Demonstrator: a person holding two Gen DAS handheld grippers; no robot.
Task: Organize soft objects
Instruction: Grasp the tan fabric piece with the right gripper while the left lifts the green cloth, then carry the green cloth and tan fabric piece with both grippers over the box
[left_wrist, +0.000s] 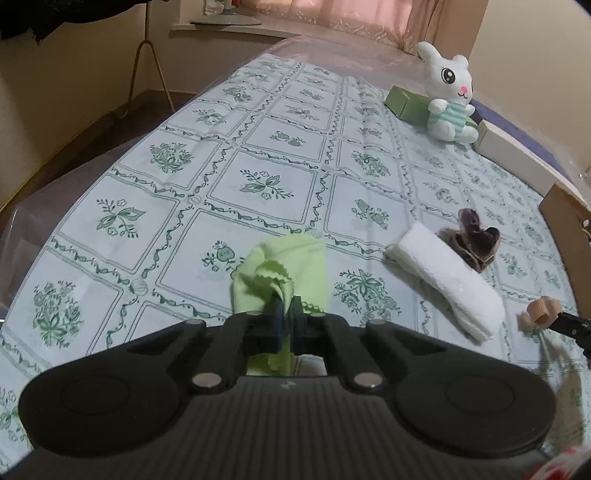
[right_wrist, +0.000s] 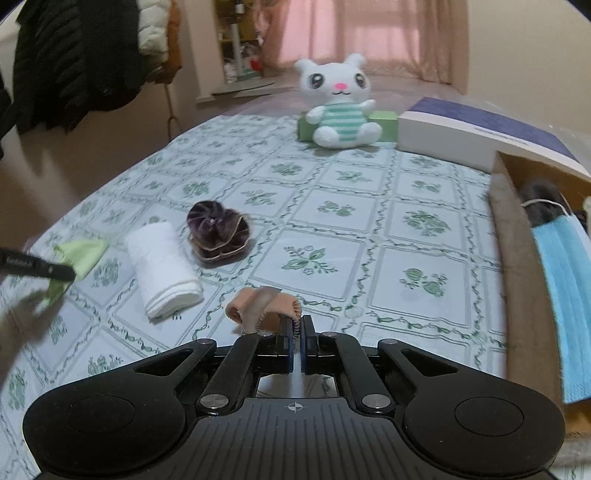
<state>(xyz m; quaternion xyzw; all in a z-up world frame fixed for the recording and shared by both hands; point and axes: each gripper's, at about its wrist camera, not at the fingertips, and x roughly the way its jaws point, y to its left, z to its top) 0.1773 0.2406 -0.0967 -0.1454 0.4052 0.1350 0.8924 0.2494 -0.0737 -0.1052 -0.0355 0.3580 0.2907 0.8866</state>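
On the bench (right_wrist: 332, 229), under its green-flowered cloth, the left tool (left_wrist: 286, 308) is pinched closed on a bunched fold of the light green cloth (left_wrist: 284, 269), which lies nearest the left edge. Just right of it lies the rolled white towel (right_wrist: 162, 269), with the dark purple scrunchie (right_wrist: 218, 232) touching its far end, and nearer the front the right tool (right_wrist: 297, 326) is clamped closed on the peach-coloured band (right_wrist: 258, 306). Farther back the white plush bunny (right_wrist: 338, 107) sits upright against a green box (right_wrist: 384, 123), and at the right edge a brown box (right_wrist: 517, 258) holds a blue face mask (right_wrist: 569, 288).
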